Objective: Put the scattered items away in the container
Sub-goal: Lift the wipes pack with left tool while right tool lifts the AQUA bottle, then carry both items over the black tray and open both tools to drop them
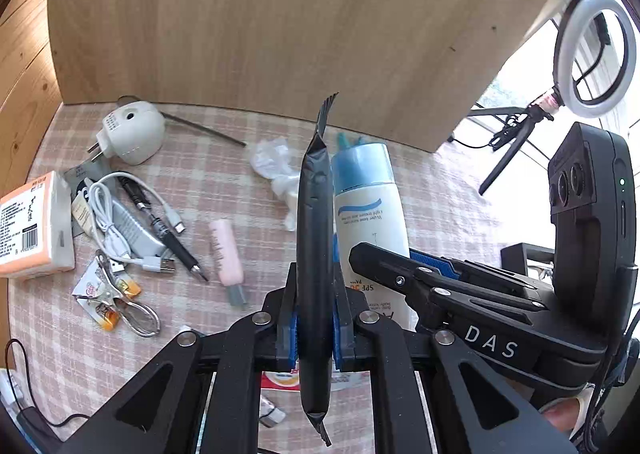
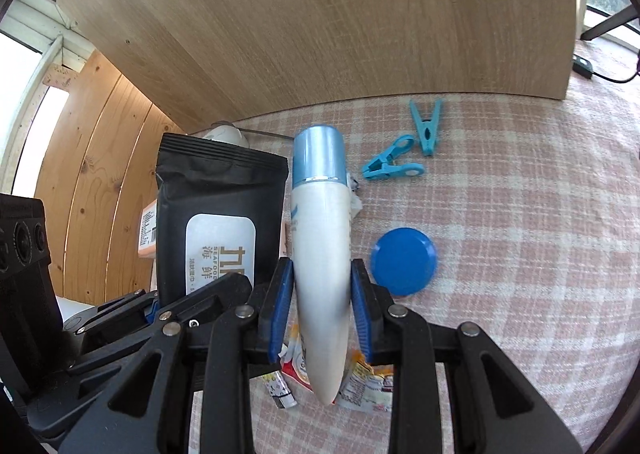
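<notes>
Far left of worktop (image 1: 224, 174): orange-and-white tissue pack (image 1: 34, 226) at the edge; soft, light, best pinched across its short sides.
Cable heap (image 1: 128, 222): white USB lead, black pen and a grey flat piece tangled together just right of the tissue pack; floppy, likely to trail if lifted by one strand.
Plug adapter (image 1: 130, 132): white, rigid, near the wooden back panel (image 1: 280, 22); rounded body, prongs toward the left.
Metal clip and snack sachets (image 1: 116, 298): lying together below the cables; sachets thin and slippery, clip stiff.
Pink tube (image 1: 227, 254): small, lying alone mid-worktop; light, may roll.
Left claw (image 1: 314, 330): closed on a black wet-wipe pouch (image 1: 315, 238), blue pads pressing its flat faces, pouch seen edge-on and lifted off the checked cloth.
Pouch handling: soft, pliable foil, light; sags above and below the pinch, so a grip near the middle looks sound.
Right claw (image 2: 322, 314): partly closed round a sunscreen bottle (image 2: 320, 254), pads against both sides of the white body, blue cap pointing away.
Bottle handling: stiff, smooth plastic, tapered toward the lower end; liable to slip lengthwise, grip on the wider body safer.
Beneath right claw: crumpled snack wrappers (image 2: 360, 382) on the cloth.
Right of bottle: blue round lid (image 2: 403, 260), flat and hard; two blue clothes pegs (image 2: 408, 150) further back, light and rigid.
Container: not visible in either view.
</notes>
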Available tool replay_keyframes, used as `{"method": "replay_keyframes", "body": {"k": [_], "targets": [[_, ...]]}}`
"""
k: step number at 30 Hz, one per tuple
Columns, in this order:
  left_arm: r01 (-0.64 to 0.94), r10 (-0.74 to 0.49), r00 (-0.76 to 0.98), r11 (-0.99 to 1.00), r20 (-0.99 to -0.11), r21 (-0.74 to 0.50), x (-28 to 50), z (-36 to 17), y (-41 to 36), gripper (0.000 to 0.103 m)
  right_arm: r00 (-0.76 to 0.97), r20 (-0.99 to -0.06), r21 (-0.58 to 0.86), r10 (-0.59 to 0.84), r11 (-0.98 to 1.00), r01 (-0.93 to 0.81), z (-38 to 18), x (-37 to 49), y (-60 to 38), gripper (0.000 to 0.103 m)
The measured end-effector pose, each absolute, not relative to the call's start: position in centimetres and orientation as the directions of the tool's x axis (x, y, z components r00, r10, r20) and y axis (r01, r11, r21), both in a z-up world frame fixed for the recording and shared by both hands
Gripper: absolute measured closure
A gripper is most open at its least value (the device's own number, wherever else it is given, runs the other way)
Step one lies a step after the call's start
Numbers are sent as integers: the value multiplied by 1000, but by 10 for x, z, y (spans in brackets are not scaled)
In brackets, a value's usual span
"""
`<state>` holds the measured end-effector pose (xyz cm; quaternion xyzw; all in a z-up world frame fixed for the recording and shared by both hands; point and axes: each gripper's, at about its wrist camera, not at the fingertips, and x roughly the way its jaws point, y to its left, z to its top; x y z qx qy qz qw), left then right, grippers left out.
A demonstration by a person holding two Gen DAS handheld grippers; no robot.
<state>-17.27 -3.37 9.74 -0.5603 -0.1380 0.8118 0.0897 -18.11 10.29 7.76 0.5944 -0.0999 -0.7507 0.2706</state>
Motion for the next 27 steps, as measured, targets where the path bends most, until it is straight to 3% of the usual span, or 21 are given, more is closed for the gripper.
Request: {"method": "replay_keyframes", "body": {"k": [15, 27], "targets": [[-309, 444, -267, -880, -856, -360, -136, 133, 158, 92, -375, -824, 437, -424, -898, 56, 119, -122, 327, 75], [-502, 502, -128, -777, -855, -380, -115, 140, 306, 92, -463, -869, 320, -172, -911, -262, 132, -56, 531, 75]]}}
